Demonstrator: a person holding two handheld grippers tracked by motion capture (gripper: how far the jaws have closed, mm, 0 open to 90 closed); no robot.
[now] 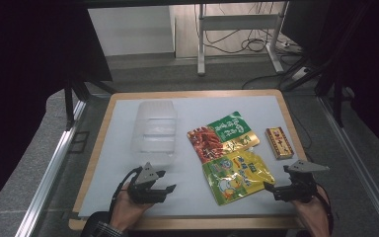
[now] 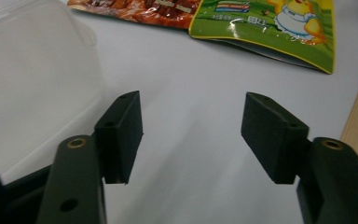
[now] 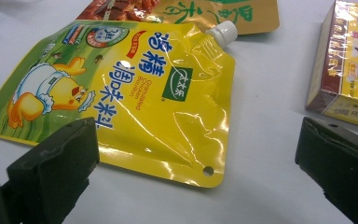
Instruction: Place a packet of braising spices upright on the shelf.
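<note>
At the left of the white table, the clear plastic container stands empty. Just below it the left gripper hovers over bare surface, jaws partly open with nothing between them. To its right lie the red-and-green snack packet and, overlapping its lower edge, the yellow spouted seasoning pouch. The right gripper sits at that pouch's near corner, jaws wide and empty. Farthest right is a small red-and-yellow box. The pouch is flat and glossy; a jaw may slide over it rather than under, or drag the snack packet along, since the two touch.
</note>
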